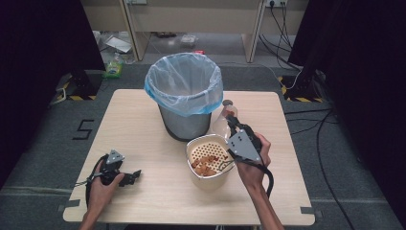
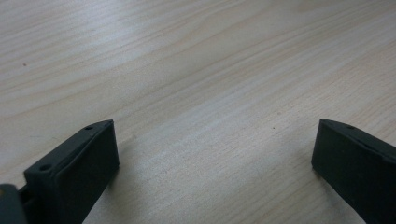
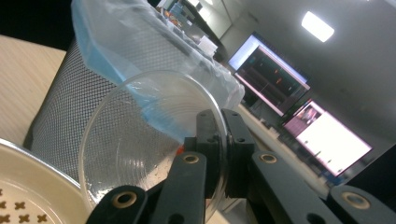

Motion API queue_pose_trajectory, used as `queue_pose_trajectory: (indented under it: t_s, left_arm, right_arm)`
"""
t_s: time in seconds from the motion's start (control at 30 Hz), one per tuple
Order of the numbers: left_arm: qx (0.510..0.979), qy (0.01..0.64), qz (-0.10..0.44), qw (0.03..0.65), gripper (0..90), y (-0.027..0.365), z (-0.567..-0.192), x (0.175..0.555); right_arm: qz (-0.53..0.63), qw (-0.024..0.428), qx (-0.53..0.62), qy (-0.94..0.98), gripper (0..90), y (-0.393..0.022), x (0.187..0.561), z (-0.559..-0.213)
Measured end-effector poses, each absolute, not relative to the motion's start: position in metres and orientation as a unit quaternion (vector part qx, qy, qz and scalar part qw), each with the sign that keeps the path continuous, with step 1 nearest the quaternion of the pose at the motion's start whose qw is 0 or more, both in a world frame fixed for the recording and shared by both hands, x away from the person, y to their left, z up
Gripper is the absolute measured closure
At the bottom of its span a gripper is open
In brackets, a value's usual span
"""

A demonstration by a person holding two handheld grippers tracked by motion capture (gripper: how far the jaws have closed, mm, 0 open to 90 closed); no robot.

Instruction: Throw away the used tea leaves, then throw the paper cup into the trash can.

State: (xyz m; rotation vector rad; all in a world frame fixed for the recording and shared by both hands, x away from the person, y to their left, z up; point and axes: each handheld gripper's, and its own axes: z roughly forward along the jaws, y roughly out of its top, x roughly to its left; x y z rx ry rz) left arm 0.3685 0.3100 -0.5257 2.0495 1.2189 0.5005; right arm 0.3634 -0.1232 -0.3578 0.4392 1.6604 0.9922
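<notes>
My right gripper (image 1: 231, 118) is shut on the rim of a clear plastic cup (image 1: 221, 123), held tilted beside the bin and above the strainer bowl. In the right gripper view the jaws pinch the clear cup (image 3: 140, 140) at its rim, with my right gripper (image 3: 219, 140) closed on it. A cream strainer bowl (image 1: 208, 162) with holes in its floor holds orange-brown food scraps (image 1: 203, 165). My left gripper (image 1: 135, 174) rests low on the table at the front left, open; in the left gripper view my left gripper (image 2: 215, 154) has nothing but bare wood between its jaws.
A grey mesh bin (image 1: 186, 122) lined with a pale blue bag (image 1: 184, 81) stands at the table's back middle, just left of the cup. The wooden table (image 1: 143, 201) has bare room at front and left. Monitors (image 3: 275, 79) glow behind.
</notes>
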Motion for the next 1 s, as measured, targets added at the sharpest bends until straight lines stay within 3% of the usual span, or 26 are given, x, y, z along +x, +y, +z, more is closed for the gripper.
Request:
queue_pose_trajectory:
  t_s: [0.2, 0.5, 1.0]
  left_arm:
    - [0.79, 0.469, 0.193, 0.345, 0.0, 0.31, -0.526, 0.369]
    - [0.79, 0.469, 0.193, 0.345, 0.0, 0.31, -0.526, 0.369]
    - [0.79, 0.469, 0.192, 0.345, 0.0, 0.31, -0.526, 0.369]
  right_arm:
    - [0.452, 0.496, 0.235, 0.703, 87.3, -0.135, 0.379, -0.35]
    - [0.463, 0.475, 0.265, 0.699, 87.2, -0.143, 0.398, -0.334]
    - [0.472, 0.491, 0.277, 0.678, 87.0, -0.145, 0.424, -0.288]
